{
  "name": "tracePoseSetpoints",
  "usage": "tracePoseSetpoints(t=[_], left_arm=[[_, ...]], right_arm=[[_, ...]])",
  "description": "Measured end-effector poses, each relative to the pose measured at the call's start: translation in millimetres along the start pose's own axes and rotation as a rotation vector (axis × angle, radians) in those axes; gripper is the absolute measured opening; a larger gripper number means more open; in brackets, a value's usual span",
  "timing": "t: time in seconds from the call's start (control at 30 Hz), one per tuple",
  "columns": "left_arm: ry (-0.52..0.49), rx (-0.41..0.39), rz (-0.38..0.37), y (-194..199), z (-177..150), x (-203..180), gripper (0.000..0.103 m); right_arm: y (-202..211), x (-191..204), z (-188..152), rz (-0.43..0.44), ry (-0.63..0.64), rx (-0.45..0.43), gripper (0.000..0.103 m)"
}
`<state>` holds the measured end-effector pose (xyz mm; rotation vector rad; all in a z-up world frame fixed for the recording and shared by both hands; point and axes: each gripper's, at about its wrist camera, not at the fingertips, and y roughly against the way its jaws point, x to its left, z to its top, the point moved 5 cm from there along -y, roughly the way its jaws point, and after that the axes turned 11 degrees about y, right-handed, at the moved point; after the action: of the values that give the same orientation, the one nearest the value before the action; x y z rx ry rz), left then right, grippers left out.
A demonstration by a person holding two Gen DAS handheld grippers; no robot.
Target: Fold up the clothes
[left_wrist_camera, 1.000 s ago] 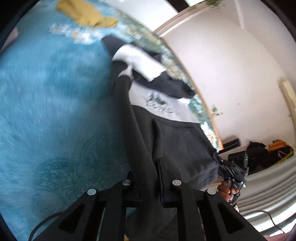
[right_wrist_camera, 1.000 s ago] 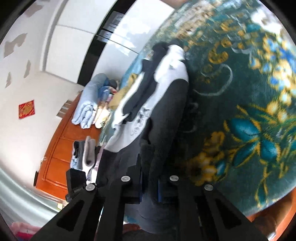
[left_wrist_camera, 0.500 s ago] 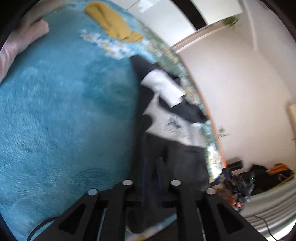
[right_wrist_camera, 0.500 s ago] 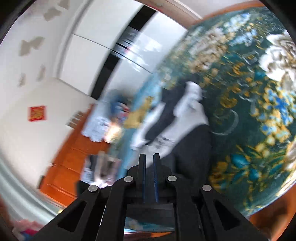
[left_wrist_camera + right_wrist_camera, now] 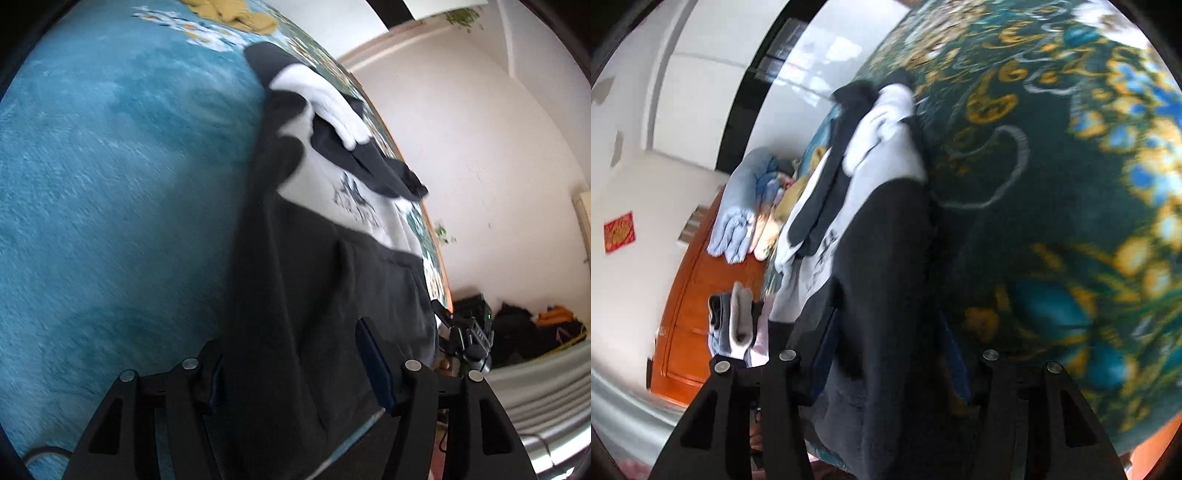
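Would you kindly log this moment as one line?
task: fold clothes | left gripper: open | right gripper: open | black-and-white fleece hoodie: between both jaws, on patterned teal blanket

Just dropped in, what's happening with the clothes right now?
A person is folding a black and white hoodie laid out on a blue patterned blanket. Both jaws are spread wide: the left hand-held gripper and the right hand-held gripper each straddle the dark hem end without pinching it. The sleeves lie folded across the white chest. A yellow garment sits at the far end.
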<state>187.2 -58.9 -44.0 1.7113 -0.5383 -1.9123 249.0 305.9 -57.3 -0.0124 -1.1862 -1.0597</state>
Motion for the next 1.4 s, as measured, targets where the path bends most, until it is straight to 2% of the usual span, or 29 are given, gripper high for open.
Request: tracePoseSetpoints(t=[0.07,0.17,0.23,0.27,0.3,0.33,0.43,0.63,0.73,0.87,1.0,1.2,1.3,1.37,1.4], left_arm=[[-0.007,0.034,-0.012,1,-7,-1,0.063],[-0.017,0.053,-0.017,3,-17,-2,0.054],[-0.026,0.057,-0.014,6,-21,-5,0.034],[-0.031,0.059,-0.012,7,-23,-7,0.028],[-0.035,0.061,-0.010,8,-26,-8,0.019],[-0.040,0.063,-0.009,10,-28,-9,0.016],[-0.061,0.063,-0.014,17,-34,-16,0.014],[-0.242,0.006,-0.117,86,-53,-55,0.014],[-0.236,-0.026,-0.149,103,-47,-55,0.014],[-0.114,-0.060,-0.231,91,12,-55,0.014],[0.034,-0.072,-0.316,58,89,-64,0.014],[0.314,-0.033,-0.389,-1,193,-37,0.016],[0.445,0.032,-0.400,-30,218,-16,0.023],[0.483,0.047,-0.414,-34,224,-11,0.035],[0.463,0.040,-0.437,-28,223,-14,0.046]], right_arm=[[-1,9,-12,0.044,0.031,0.035,0.056],[6,14,-26,0.035,0.067,0.030,0.050],[16,11,-34,0.034,0.048,0.006,0.038],[21,13,-36,0.038,0.050,-0.004,0.028],[24,20,-36,0.048,0.061,-0.011,0.023],[28,26,-36,0.057,0.071,-0.018,0.020],[39,45,-36,0.084,0.104,-0.039,0.014],[61,83,-35,0.140,0.169,-0.081,0.013],[81,114,-44,0.187,0.265,-0.117,0.013],[83,117,-16,0.166,0.272,-0.128,0.014],[67,111,34,0.159,0.213,-0.148,0.017],[23,69,127,0.149,-0.009,-0.185,0.018],[11,37,164,0.119,-0.128,-0.238,0.018],[6,20,177,0.098,-0.185,-0.258,0.018],[4,15,181,0.088,-0.193,-0.258,0.018]])
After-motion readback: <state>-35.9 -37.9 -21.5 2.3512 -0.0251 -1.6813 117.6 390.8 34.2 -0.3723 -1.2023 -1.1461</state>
